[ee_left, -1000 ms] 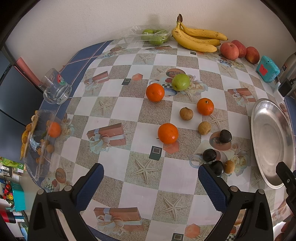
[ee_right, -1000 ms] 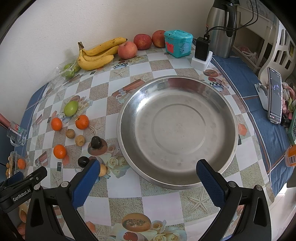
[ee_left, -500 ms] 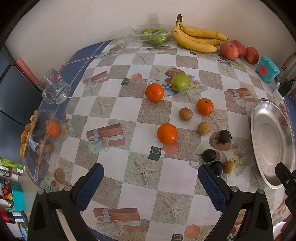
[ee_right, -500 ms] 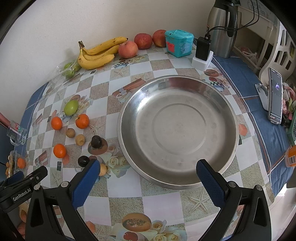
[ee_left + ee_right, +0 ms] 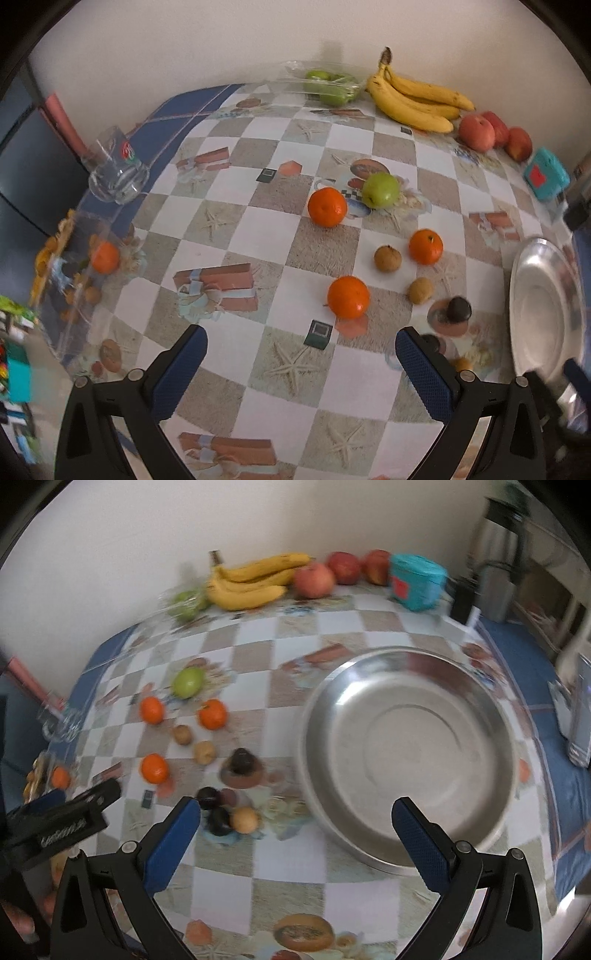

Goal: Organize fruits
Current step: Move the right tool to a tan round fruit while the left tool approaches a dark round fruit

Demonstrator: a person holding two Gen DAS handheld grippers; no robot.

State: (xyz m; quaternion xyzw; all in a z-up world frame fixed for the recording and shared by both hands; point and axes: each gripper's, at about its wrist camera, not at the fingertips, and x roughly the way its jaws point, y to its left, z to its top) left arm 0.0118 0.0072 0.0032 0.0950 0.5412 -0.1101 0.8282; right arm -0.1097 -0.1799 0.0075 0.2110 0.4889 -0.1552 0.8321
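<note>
Three oranges lie mid-table; the nearest orange [image 5: 348,297] is just ahead of my open, empty left gripper [image 5: 301,345]. A green apple [image 5: 380,190], two small brown fruits [image 5: 387,258] and dark fruits [image 5: 459,309] lie around them. A large empty steel bowl [image 5: 406,757] stands at the right, also in the left wrist view [image 5: 546,310]. My right gripper [image 5: 295,818] is open and empty above the bowl's near-left rim, with dark fruits [image 5: 218,821] and a yellow fruit [image 5: 243,819] by its left finger. Bananas [image 5: 413,99] and red apples [image 5: 491,133] lie at the back.
A glass mug [image 5: 116,168] and a clear plastic box [image 5: 77,280] holding an orange sit at the left table edge. A bag of green fruit [image 5: 330,86] lies at the back. A teal box [image 5: 415,581], a kettle [image 5: 498,554] and a phone [image 5: 580,716] stand at the right.
Both grippers have moved forward and lower towards the table. The right view has swung left, so the bowl now sits further right. Nothing was grasped.
</note>
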